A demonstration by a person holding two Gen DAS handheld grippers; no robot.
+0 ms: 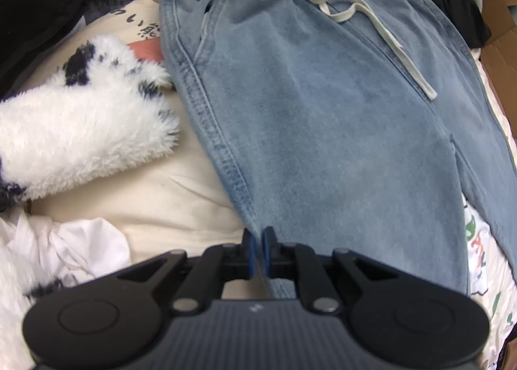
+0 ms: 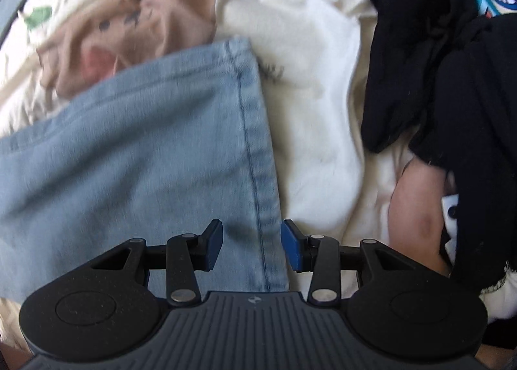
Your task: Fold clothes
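Left gripper [image 1: 258,248]: jaws pinched nearly together on the side seam of the jeans [image 1: 323,118], low on the leg; blue pads show only a sliver of cloth between them.
Right gripper [image 2: 252,248]: jaws about half apart, holding nothing; hem edge of the jeans lies under the gap, pads not pressing it.
Jeans, left view: spread flat on the cream bedding [image 1: 181,205], waistband at 12 o'clock from the tool, drawstring [image 1: 365,24] trailing toward 1 o'clock, leg running down to the jaws at 6.
Jeans, right view: denim fills 9 to 11 o'clock from the tool, stitched hem [image 2: 255,143] runs 12 to 6 straight into the gap.
Nearby: fluffy white garment [image 1: 80,137] at 10 o'clock of left tool; black clothes [image 2: 446,79] at 1–2 o'clock of right tool, well clear of the hem.
Step, my read: grabbing the leg end to fold it up toward the waistband.
Doing it well: close right jaws squarely over both hem layers, lift both hands evenly, keep the seam straight, avoid snagging bedding.
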